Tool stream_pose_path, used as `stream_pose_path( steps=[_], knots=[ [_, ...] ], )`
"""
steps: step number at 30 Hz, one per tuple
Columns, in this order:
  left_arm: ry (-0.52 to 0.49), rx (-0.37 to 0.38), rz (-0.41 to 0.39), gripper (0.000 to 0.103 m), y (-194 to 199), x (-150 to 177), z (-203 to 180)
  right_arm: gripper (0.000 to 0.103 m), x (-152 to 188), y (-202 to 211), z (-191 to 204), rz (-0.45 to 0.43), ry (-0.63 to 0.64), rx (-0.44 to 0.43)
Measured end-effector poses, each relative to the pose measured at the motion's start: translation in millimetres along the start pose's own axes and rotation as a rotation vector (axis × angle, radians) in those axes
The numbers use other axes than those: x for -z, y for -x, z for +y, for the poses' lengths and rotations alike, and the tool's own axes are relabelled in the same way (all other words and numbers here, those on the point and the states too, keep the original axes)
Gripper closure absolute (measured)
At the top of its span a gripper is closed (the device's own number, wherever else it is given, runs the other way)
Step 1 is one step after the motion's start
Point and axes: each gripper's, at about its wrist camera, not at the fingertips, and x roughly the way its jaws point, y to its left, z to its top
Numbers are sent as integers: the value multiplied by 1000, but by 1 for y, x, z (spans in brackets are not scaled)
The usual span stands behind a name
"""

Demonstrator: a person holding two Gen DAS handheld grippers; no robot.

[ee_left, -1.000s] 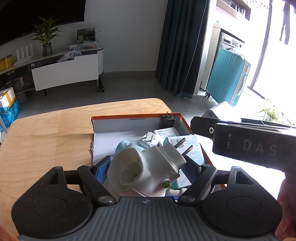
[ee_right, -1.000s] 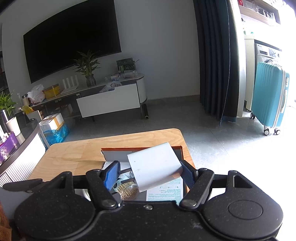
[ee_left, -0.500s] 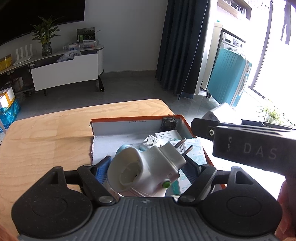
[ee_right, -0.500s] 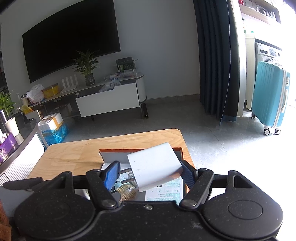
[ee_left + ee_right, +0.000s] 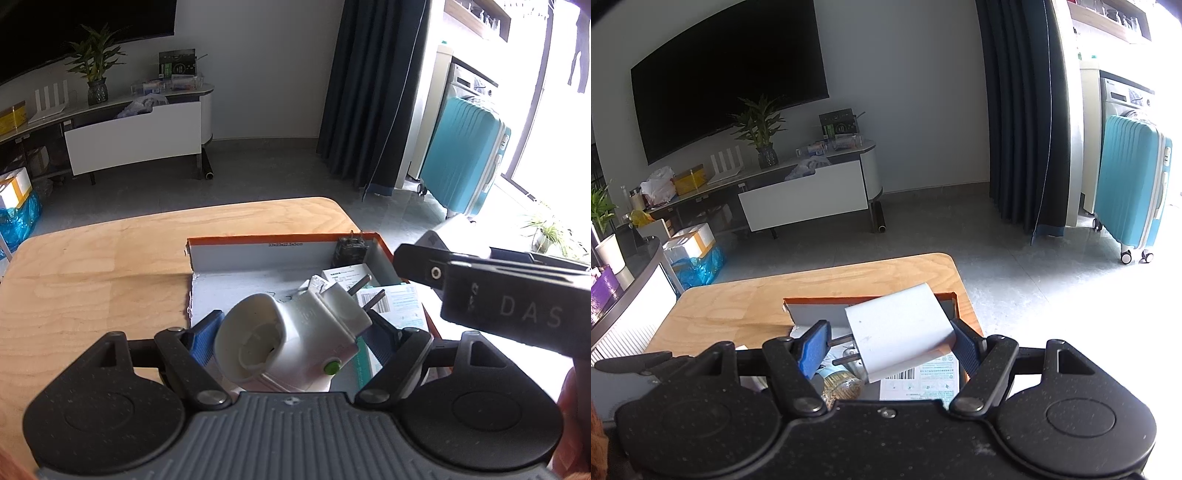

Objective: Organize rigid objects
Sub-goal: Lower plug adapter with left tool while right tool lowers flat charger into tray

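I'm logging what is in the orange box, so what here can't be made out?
- Box floor: hidden by the white adapter in the left tongs, left wrist view.
- Same floor: hidden by the white charger in the right tongs, right wrist view.
- Leaflet print: too small.

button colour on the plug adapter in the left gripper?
Green, on the white plug adapter held in the left gripper. Clearest in the left wrist view.

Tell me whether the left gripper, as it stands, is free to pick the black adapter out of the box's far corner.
Probably not: the left gripper is already shut on a white plug. The black adapter itself stands uncovered in the box.
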Motion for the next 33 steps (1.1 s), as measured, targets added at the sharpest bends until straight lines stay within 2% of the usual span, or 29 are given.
stream_pose_path(
  steps=[33],
  knots=[
    [14,-15,15,22,-19,-12,20,19,-18,-26,-3,24,-44,36]
  ],
)
